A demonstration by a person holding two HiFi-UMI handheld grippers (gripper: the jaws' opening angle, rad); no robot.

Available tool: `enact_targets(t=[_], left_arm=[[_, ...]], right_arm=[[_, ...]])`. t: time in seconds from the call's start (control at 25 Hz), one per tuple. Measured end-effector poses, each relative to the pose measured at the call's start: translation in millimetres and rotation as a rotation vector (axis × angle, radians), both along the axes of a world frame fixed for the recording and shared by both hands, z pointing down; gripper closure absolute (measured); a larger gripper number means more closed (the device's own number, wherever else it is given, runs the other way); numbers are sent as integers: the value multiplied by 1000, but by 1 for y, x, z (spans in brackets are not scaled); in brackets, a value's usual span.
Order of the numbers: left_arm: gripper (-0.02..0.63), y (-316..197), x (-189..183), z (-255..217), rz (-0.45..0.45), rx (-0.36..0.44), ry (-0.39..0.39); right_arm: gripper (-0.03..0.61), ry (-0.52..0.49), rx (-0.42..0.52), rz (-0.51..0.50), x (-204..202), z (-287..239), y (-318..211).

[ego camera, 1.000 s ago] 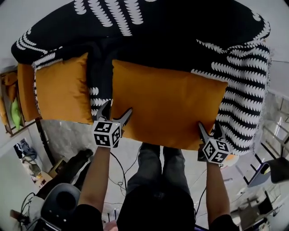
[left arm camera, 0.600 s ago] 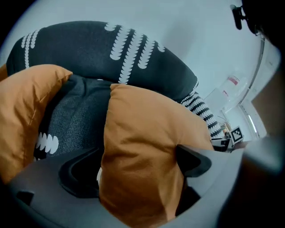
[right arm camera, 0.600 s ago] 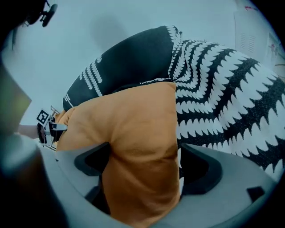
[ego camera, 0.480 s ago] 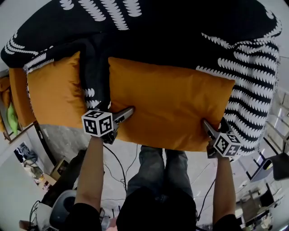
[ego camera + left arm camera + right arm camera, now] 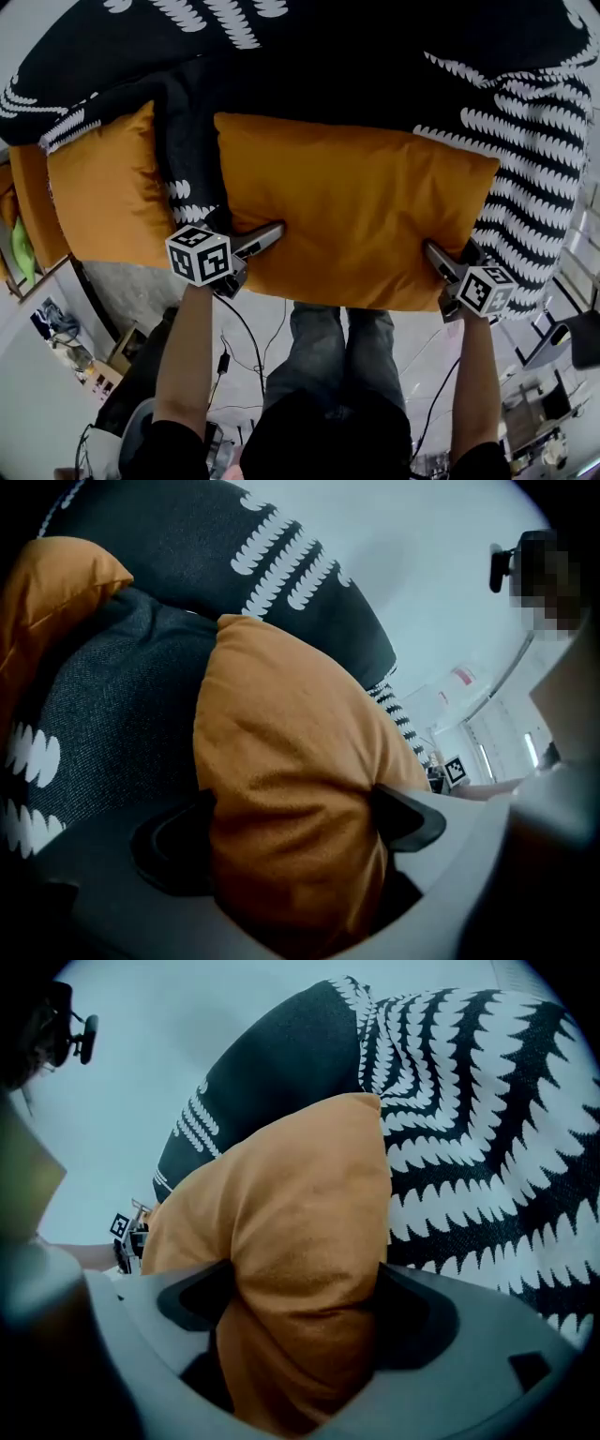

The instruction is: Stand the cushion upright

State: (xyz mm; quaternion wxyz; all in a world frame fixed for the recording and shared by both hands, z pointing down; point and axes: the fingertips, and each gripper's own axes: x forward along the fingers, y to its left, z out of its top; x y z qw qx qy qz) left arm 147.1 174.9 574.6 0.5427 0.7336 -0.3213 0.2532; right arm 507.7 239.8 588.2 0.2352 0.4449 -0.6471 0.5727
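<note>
Your left gripper (image 5: 255,251) and right gripper (image 5: 452,255) – jaws just opened wide, unclamped – straddle the orange cushion's (image 5: 356,206) near edge. It lies flat on the sofa (image 5: 525,141) (black, white-scalloped cover), long axis left-to-right – plump, woven, rectangular.

In the head view, the throw (image 5: 394,66) ran off the top edge and covered the second cushion's (image 5: 103,197) right edge. The cushion's (image 5: 356,206) lower corners lay under the left gripper (image 5: 248,246) and right gripper (image 5: 455,259). In the gripper views, the faces of their jaws, just opened wider, were buried in fabric. The cushion's near end dropped below the frame there.
</note>
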Motion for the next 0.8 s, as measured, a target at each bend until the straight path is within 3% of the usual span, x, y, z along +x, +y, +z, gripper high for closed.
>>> enact_targets(t=[0.32,0.52,0.64,0.8], left_arm=[[247,27,5,-57,41,120,46],[259,3,9,-84,72,278,23],[265,-9,27,-105,69,328,28],[265,-57,42,-137,47,450,33]], right_arm=[[284,70,89,-79,-40,-63,16],[305,113,228,-57,-54,-84,-12],[310,128,274,-35,-41,-102,-31],[310,139,400,-15,-24,-135,-89]])
